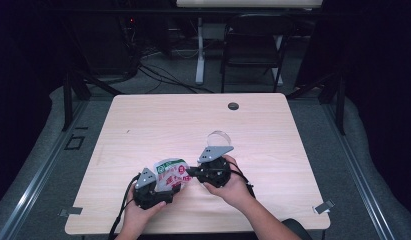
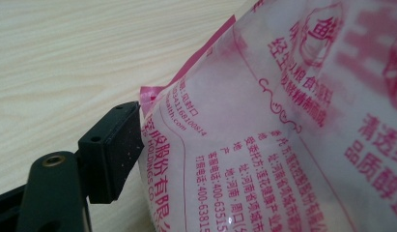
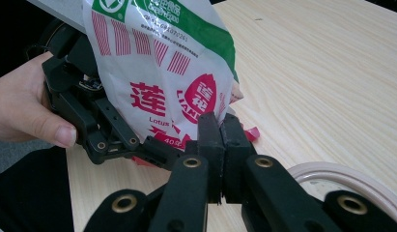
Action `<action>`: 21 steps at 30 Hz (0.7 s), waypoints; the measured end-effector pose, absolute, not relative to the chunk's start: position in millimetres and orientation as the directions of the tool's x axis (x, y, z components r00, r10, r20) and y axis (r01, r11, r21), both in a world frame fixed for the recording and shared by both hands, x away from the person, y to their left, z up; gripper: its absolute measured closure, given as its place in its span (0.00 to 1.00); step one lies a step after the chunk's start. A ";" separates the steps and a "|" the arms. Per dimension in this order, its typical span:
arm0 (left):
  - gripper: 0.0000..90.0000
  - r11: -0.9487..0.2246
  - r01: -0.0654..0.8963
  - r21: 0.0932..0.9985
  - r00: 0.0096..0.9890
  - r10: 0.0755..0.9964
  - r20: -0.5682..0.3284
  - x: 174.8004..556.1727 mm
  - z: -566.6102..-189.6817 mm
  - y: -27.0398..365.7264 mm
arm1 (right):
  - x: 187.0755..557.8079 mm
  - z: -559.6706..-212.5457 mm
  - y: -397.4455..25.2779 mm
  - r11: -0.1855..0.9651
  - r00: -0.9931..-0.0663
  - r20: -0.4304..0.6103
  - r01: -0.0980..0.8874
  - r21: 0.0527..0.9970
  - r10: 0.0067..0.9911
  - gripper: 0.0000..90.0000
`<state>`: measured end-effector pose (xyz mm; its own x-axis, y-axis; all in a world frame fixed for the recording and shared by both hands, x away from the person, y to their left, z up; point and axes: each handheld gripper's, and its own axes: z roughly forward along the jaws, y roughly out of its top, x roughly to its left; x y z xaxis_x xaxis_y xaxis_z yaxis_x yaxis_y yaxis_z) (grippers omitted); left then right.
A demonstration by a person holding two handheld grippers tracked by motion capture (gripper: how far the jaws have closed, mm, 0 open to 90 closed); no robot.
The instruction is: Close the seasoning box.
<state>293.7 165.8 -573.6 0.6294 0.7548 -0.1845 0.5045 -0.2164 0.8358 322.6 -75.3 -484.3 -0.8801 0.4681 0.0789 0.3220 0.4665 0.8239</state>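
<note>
Grippers both grasp my white plastic packet with red and green print [image 1: 170,173], lifted just above the pale wooden table [image 1: 158,120]: left gripper [image 1: 160,187] clenches one end, right gripper [image 3: 219,126] pinches the other.

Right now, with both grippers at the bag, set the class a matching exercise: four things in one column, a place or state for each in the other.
Things
1. bag
2. clear bowl
3. right gripper
4. dark round cap

Places or states
A. near the table's far edge
B. jaws shut on the bag's bottom corner
C. held up between both grippers, red and green print
D. on the table beyond the right gripper

Pairs: 1-C, 2-D, 3-B, 4-A
</note>
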 end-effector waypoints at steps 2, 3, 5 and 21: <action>0.26 -0.215 0.513 0.831 0.626 0.756 -0.191 293.3 -574.2 166.1 | 322.6 -484.3 -75.5 0.466 -0.880 0.078 0.321 0.824 0.469 1.00; 0.25 -0.220 0.513 0.830 0.627 0.756 -0.188 293.3 -574.6 166.3 | 322.5 -484.3 -75.5 0.466 -0.880 0.078 0.322 0.824 0.469 1.00; 0.25 -0.215 0.518 0.828 0.623 0.758 -0.193 293.2 -575.7 166.1 | 322.5 -484.4 -75.5 0.466 -0.880 0.077 0.320 0.825 0.469 1.00; 0.22 -0.246 0.539 0.806 0.616 0.767 -0.179 293.8 -585.6 162.6 | 321.9 -484.8 -74.9 0.464 -0.878 0.075 0.320 0.826 0.473 0.99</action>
